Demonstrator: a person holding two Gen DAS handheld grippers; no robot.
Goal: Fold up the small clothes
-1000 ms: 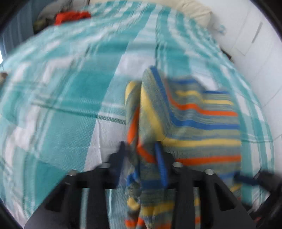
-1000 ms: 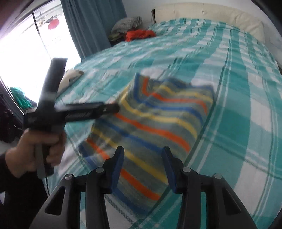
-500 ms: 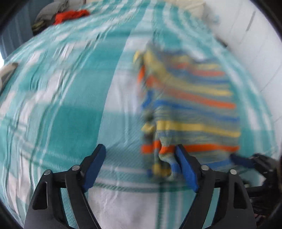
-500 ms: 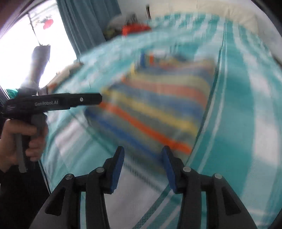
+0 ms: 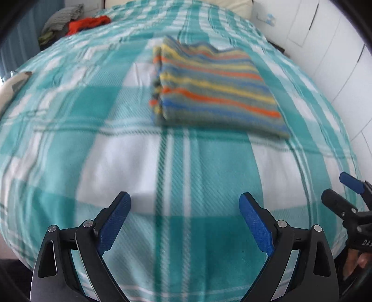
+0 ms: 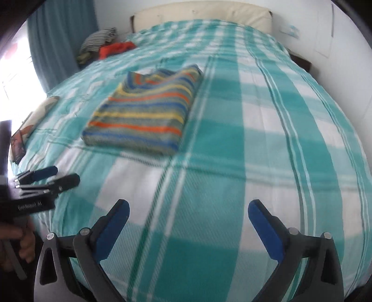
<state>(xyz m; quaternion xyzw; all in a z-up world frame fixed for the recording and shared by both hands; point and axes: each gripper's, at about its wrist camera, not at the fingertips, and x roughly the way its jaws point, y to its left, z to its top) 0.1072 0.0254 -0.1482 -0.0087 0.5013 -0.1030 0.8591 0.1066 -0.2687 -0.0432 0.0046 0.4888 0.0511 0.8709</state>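
A striped garment (image 5: 216, 90) in orange, yellow, blue and grey lies folded into a flat rectangle on the teal plaid bed; it also shows in the right wrist view (image 6: 144, 109). My left gripper (image 5: 184, 204) is open and empty, well short of the garment, near the bed's front edge. My right gripper (image 6: 188, 212) is open and empty, also back from the garment. The right gripper shows at the right edge of the left wrist view (image 5: 348, 195). The left gripper shows at the left edge of the right wrist view (image 6: 46, 178).
The teal and white plaid bedspread (image 6: 255, 116) covers the bed. A pile of clothes with a red item (image 6: 116, 48) sits at the far left corner. A cream headboard (image 6: 209, 11) is behind. White cupboards (image 5: 325, 34) stand to the right. A book or pad (image 6: 21, 139) lies at the left edge.
My left gripper let go of the striped garment and opened wide. My right gripper opened too. Both pulled back toward the front edge, leaving the garment folded on the bed.
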